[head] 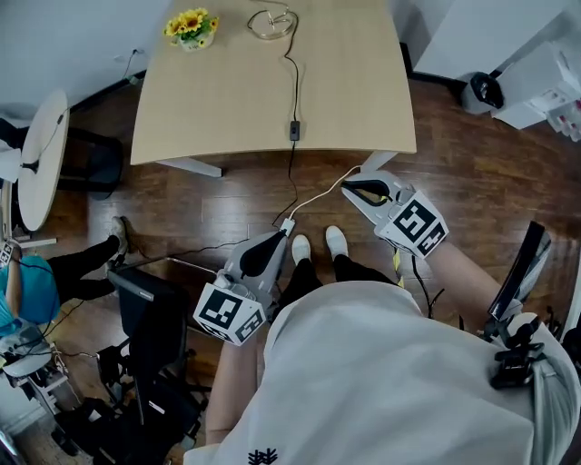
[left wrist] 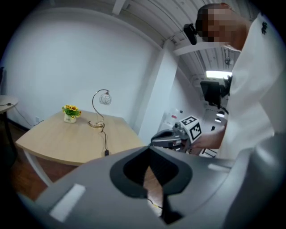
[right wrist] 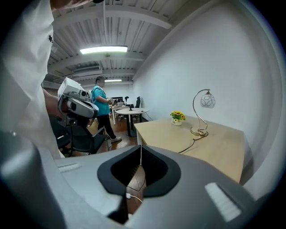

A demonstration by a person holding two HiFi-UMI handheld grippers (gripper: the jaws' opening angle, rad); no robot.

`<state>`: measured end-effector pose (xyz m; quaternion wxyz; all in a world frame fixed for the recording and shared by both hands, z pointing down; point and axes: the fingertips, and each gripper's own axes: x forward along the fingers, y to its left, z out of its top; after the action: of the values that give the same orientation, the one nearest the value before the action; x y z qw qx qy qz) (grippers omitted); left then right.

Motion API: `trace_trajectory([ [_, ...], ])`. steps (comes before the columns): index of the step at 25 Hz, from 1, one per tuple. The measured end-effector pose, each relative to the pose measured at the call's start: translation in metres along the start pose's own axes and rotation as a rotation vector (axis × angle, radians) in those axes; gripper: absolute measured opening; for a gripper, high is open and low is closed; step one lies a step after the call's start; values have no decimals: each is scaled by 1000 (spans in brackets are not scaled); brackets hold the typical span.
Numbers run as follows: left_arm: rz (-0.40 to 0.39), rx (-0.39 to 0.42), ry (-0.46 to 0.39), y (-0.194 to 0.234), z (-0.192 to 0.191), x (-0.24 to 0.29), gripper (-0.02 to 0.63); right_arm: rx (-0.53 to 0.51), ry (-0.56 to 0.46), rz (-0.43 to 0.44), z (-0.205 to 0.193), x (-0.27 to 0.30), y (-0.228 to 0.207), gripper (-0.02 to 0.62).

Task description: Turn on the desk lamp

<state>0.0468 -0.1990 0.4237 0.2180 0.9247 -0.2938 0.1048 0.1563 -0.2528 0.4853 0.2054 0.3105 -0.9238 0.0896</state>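
Saw the desk lamp (head: 272, 23) at the top middle of the head view, cut off by the upper edge, with only its round base and a bit of stem showing on the far side of the table (head: 227, 100). Made out its whole curved neck and globe shade only in the two gripper views, small and far off; could not tell there whether lit. Traced the cord (head: 292, 91) from the base down the tabletop, past an inline switch (head: 294, 130) near the front edge, then over that edge toward the floor (head: 472, 182). Noted a pot of yellow flowers (head: 191, 29) left of the base. Held the left gripper (head: 278, 238) at lower centre and the right gripper (head: 349, 188) right of centre, both over the floor, well short of the table. Found each pair of jaws closed tip to tip with nothing between them. Lost much of the lower frame behind a white shirt (head: 381, 381)
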Motion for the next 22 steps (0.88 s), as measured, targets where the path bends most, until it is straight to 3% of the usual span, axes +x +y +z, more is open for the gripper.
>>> trace_trajectory([
  [6, 33, 4, -18, 25, 6, -21, 15, -62, 51, 17, -7, 56, -16, 5],
  [22, 268, -69, -72, 90, 5, -84, 16, -202, 420, 65, -87, 195, -97, 5],
])
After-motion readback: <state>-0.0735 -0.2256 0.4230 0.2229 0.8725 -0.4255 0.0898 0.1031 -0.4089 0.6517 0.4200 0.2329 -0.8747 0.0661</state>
